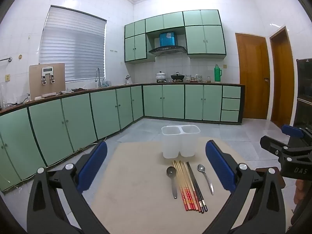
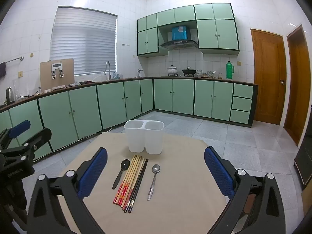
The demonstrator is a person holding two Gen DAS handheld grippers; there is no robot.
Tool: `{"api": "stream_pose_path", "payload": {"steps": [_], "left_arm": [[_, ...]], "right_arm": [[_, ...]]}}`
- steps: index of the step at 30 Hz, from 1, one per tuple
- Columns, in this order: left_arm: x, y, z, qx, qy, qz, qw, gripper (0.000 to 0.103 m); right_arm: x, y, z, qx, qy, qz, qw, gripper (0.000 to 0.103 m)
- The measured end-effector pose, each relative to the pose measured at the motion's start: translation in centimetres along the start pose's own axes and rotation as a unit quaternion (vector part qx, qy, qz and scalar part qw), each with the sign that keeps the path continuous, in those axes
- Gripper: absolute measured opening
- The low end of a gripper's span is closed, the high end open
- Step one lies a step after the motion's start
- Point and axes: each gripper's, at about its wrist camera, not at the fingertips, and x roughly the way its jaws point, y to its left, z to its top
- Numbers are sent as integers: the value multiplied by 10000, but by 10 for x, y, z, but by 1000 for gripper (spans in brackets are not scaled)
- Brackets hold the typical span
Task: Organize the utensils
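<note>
White plastic holder with 2 empty compartments stands at the table's far edge; just near it lie a black spoon, bundled chopsticks and a steel spoon. Left gripper and right gripper hover spread, holding nothing. Risk: thin sticks may scatter if pinched off-centre.

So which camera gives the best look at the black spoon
The right wrist view. There the black spoon lies whole from bowl to handle on the table, left of the chopsticks, its dark shape standing out clearly. The left wrist view also shows it whole, but glare on the bowl makes it look greyish.
</note>
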Motion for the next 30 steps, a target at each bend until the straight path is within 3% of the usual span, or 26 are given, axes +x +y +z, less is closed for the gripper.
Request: {"api": "stream_pose_path", "payload": {"steps": [30], "left_arm": [[-5,5,2,20,73,25,10000,98]], "right_arm": [[0,-1,1,0,2,0,10000,97]]}}
